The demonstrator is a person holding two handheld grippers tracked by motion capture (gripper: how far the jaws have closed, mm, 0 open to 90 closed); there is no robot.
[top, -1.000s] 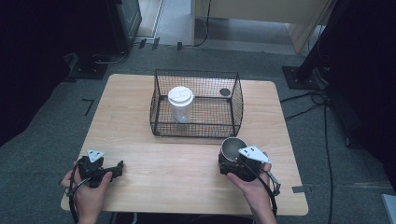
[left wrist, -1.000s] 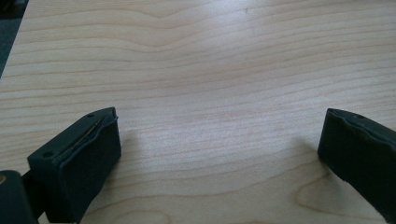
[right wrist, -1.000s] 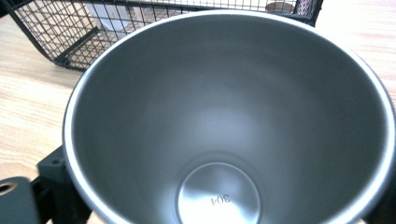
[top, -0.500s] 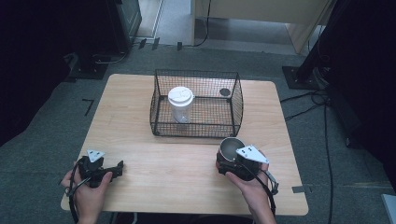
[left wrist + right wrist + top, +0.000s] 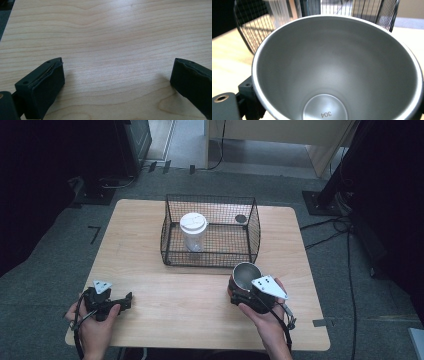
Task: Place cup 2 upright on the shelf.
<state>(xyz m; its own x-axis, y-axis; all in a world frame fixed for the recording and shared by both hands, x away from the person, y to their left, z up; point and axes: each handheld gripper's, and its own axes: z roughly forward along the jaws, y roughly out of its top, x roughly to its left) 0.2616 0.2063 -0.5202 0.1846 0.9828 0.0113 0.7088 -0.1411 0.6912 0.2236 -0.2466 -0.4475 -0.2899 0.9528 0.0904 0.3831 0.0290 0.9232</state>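
Cup: a steel cup (image 5: 245, 274) sits between the jaws of the right tongs (image 5: 248, 292), mouth up and tipped a little; in the right gripper view the cup (image 5: 337, 67) shows an empty bowl with "304" stamped on its floor.
Right tongs: closed on the cup, gripping its lower body; the person's hand (image 5: 265, 317) holds them near the tabletop's near right part.
Whether the cup is off the tabletop: cannot tell from these pictures; it looks raised or just resting.
Basket: a wire basket (image 5: 210, 200) stands just beyond the right tongs, its near wall close to the cup's rim; the same mesh (image 5: 249, 27) rises right behind the cup in the right gripper view.
In the basket: a lidded white cup (image 5: 193, 231) at its left, a small dark round thing (image 5: 241, 219) at its far right corner.
Left tongs: the left tongs (image 5: 107, 299) rest well apart from the cup at the near left, jaws spread wide over bare tabletop (image 5: 112, 37), holding nothing.
Risk, slip: the smooth tapered steel could slide or twist in the jaws if the grip is low and light.
Risk, snag: if the cup is headed for the basket, its rim or base could catch the near wall and shove the basket.
Risk, knock: a drop inside could topple the lidded cup.
Change: the right tongs and cup have shifted slightly leftward and nearer the basket's corner; the left tongs have stayed put.
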